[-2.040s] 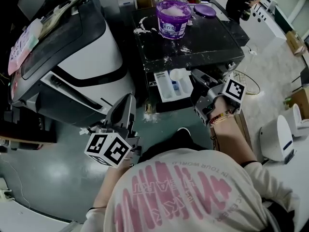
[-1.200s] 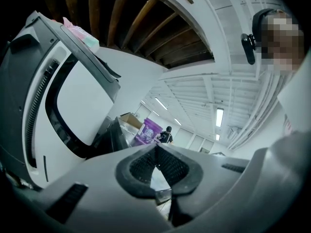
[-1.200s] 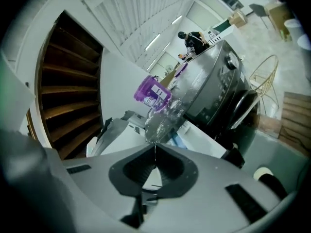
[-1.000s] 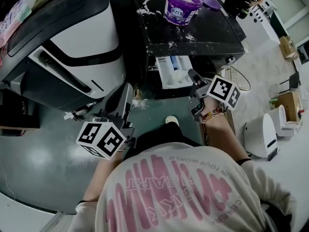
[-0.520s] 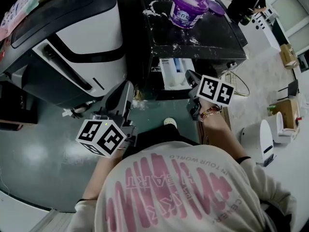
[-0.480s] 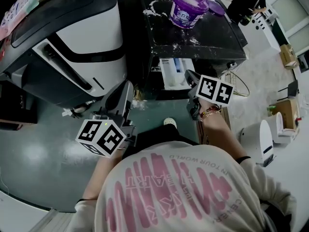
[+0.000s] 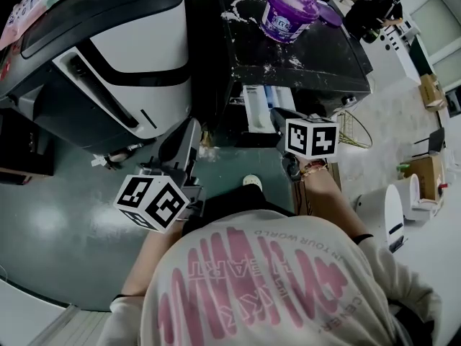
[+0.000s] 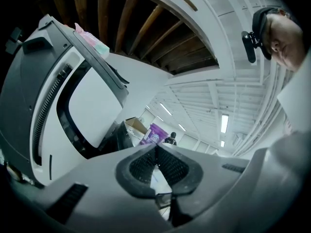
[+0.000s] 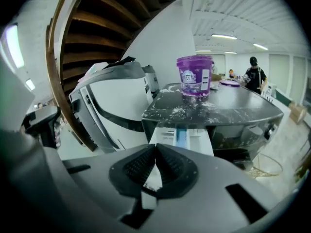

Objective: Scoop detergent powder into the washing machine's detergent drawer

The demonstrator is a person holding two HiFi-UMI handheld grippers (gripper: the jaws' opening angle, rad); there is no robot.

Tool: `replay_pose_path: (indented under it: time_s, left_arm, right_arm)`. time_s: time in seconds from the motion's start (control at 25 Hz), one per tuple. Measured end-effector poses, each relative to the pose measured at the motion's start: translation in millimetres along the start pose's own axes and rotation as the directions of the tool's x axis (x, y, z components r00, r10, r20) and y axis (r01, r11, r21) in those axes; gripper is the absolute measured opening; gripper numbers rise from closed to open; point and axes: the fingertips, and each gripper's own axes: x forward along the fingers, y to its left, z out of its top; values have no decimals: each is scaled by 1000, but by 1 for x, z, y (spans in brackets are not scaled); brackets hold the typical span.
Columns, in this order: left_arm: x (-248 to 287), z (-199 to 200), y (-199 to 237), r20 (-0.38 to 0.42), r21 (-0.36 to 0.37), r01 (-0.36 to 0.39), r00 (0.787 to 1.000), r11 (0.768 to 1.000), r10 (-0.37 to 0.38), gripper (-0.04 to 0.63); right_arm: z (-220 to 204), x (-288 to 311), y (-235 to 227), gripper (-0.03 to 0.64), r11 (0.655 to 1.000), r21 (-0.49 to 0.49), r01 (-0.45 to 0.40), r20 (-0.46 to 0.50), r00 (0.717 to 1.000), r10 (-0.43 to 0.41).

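A purple detergent tub [image 7: 288, 13] stands open on the black, powder-dusted washing machine top [image 7: 317, 56]. Below its front edge the white detergent drawer [image 7: 262, 108] stands pulled out, with a blue insert. My right gripper [image 7: 276, 117] is shut, its tips at the drawer's front end, and I see nothing held in it. In the right gripper view the drawer [image 9: 183, 134] lies just past the shut jaws [image 9: 155, 148], with the tub [image 9: 195, 81] behind. My left gripper [image 7: 189, 126] hangs shut and empty, low beside the machine; in its own view [image 8: 156, 147] it points upward.
A large white-and-black machine [image 7: 137, 42] fills the left. The tub's purple lid [image 7: 331, 16] lies behind the tub. A wire basket [image 7: 349, 128], a white appliance [image 7: 382, 207] and a cardboard box [image 7: 421, 170] sit on the floor at right. A person [image 9: 253, 76] stands far back.
My right gripper has shifted left, closer to the drawer's front end, staying shut. The head view has drifted. The left gripper has barely moved.
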Motion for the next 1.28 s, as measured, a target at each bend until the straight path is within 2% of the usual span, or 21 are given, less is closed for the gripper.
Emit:
replay_pose_path:
  time_s: [0.16, 0.56, 1.0, 1.16, 1.28]
  left_arm:
    - [-3, -1, -1, 3, 0, 1, 1000, 1000, -1, 0]
    - [-11, 4, 4, 17, 3, -17, 1000, 1000, 17, 0]
    - [-17, 0, 0, 7, 6, -15, 1000, 1000, 15, 0]
    - [-19, -2, -1, 7, 8, -22, 1000, 1000, 22, 0]
    - [-21, -2, 0, 4, 16, -33, 999, 999, 33, 0]
  right_arm:
    - [-6, 2, 7, 2, 989, -149, -8, -67, 998, -2]
    - [-22, 8, 19, 2, 939, -342, -36, -164, 986, -22]
    - [-39, 8, 29, 2, 807, -586, -72, -228, 971, -78]
    - [-40, 6, 31, 2, 791, -609, -66, -204, 976, -76]
    - [-42, 4, 34, 2, 763, -644, -61, -188, 979, -80]
